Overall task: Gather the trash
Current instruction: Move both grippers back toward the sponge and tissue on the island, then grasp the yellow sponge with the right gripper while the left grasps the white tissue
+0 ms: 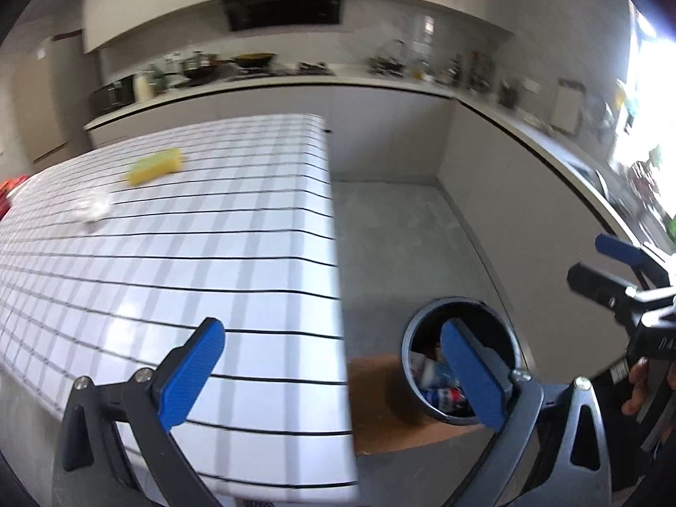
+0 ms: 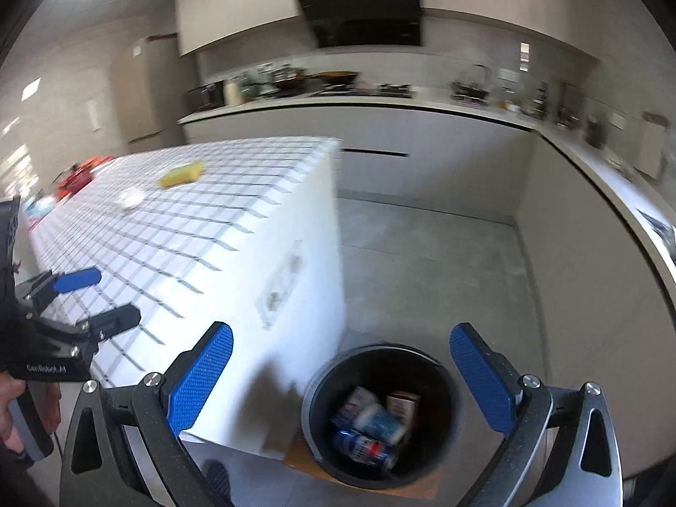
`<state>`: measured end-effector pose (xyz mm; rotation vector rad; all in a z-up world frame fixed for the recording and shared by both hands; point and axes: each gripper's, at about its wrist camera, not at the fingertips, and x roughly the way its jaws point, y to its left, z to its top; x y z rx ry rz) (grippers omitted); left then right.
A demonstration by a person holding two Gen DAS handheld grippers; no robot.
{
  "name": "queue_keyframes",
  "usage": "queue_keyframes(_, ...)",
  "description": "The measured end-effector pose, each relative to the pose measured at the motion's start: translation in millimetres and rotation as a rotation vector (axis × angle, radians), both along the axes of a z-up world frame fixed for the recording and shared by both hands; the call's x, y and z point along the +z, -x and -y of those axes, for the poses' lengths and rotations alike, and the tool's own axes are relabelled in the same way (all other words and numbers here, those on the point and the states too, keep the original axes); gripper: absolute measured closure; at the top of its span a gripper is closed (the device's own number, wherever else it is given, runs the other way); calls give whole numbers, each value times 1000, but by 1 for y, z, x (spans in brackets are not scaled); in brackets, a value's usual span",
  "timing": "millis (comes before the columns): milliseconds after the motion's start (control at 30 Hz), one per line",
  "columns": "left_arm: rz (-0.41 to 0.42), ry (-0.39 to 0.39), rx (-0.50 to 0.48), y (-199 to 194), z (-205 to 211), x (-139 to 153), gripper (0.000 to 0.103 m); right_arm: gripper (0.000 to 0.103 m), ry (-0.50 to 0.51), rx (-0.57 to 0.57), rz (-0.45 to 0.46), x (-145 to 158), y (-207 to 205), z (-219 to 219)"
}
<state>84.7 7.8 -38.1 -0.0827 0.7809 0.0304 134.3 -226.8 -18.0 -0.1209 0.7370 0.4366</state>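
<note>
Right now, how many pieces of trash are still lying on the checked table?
2: a yellow sponge-like item near the far end, and a crumpled clear wrapper closer and to its left. The table's left edge is cut off, so more may be hidden.

table: yellow rectangular sponge [image 1: 155, 165] behind crumpled clear plastic wrapper [image 1: 92, 208], apart | floor: round dark trash bin [image 2: 380, 416] right of white grid-patterned table [image 1: 236, 253], on brown cardboard sheet [image 1: 380, 405] | bin: blue drink can [image 2: 364, 448], small cartons inside

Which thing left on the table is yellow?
The sponge, farther back on the table. The crumpled wrapper nearer us is clear and whitish.
</note>
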Motion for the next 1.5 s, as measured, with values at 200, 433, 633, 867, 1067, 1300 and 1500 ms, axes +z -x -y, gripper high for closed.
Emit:
queue_keyframes(200, 41, 3, 160, 13, -76, 8, 1, 0, 18, 91, 10, 3, -11, -72)
queue_keyframes(433, 46, 7, 264, 11, -141, 2, 5, 0, 38, 182, 13, 5, -31, -158)
queue_keyframes(633, 48, 5, 289, 2, -180, -2, 4, 0, 40, 226, 18, 4, -41, -220)
queue_keyframes(867, 34, 11, 292, -25, -228, -8, 8, 0, 53, 263, 8, -2, -69, -284)
queue_keyframes(1067, -11, 36, 264, -71, -273, -28, 27, 0, 75, 291, -16, -17, -113, -336)
queue_keyframes(1300, -54, 53, 229, -124, -310, -50, 30, 0, 115, 293, -65, -47, -170, -390)
queue_keyframes(1500, -90, 64, 204, -165, -342, -62, 32, 0, 165, 292, -116, -80, -216, -439)
